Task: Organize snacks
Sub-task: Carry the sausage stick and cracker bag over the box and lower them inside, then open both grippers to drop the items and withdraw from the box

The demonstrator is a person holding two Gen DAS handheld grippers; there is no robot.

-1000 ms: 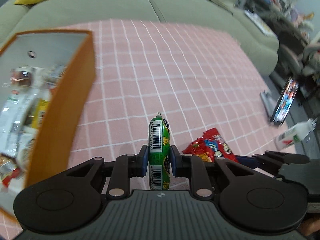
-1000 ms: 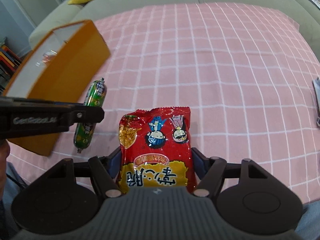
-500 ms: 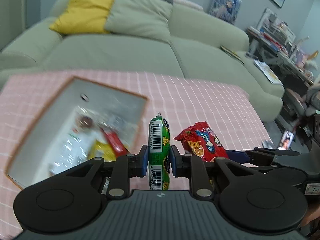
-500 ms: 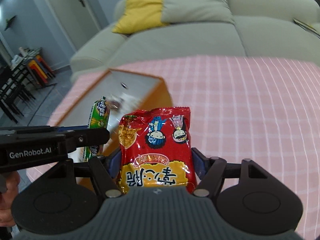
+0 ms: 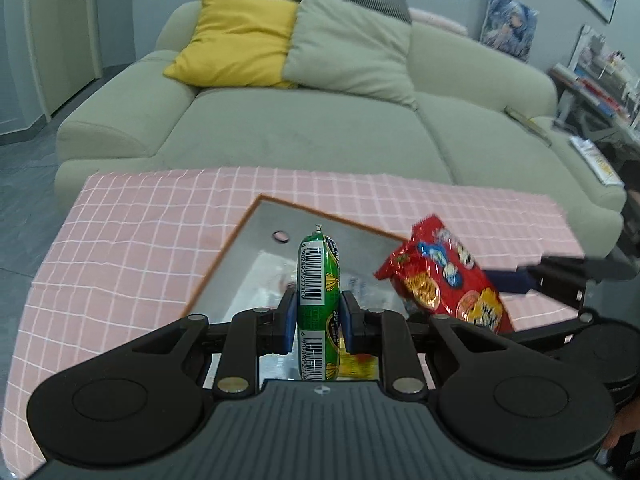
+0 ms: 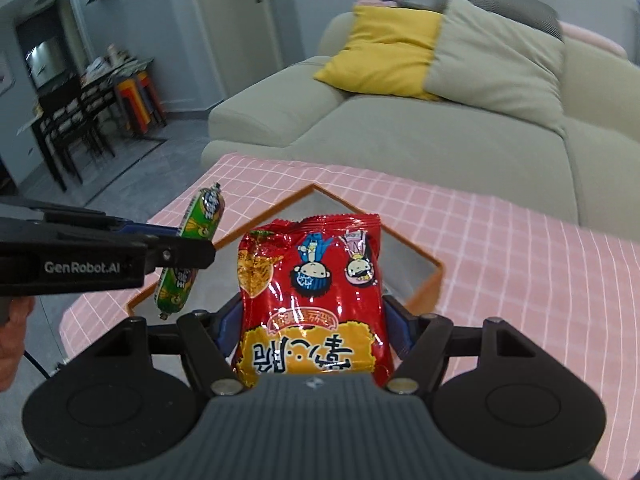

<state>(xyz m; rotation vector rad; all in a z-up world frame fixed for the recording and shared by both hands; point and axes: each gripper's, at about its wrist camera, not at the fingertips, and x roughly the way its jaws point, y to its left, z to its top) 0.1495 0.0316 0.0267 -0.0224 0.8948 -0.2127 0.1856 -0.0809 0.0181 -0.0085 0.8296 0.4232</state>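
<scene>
A big grey-green sofa (image 5: 304, 128) is seen filling the upper half of both views, with a yellow cushion (image 5: 236, 40) and a pale green cushion (image 5: 352, 44) propped against its back. Below that, the worktop is covered by a pink checked cloth (image 5: 132, 232), and an orange-edged box (image 5: 256, 248) with a grey inside is parked on it around the middle of the frame; a few pale wrappers can be made out in the box, but they're too blurry to be named. In the right wrist view the red snack bag (image 6: 312, 292) is pinched by the right claw (image 6: 312, 320), dead centre and low in the frame, held up in front of the box. Smallest of the lot, the green sausage stick (image 5: 319, 304) is clamped upright by the left claw (image 5: 319, 316) at lower centre of the left wrist view, also over the box. A bit of a hand (image 6: 12, 340) is caught at the left edge of the right wrist view.
</scene>
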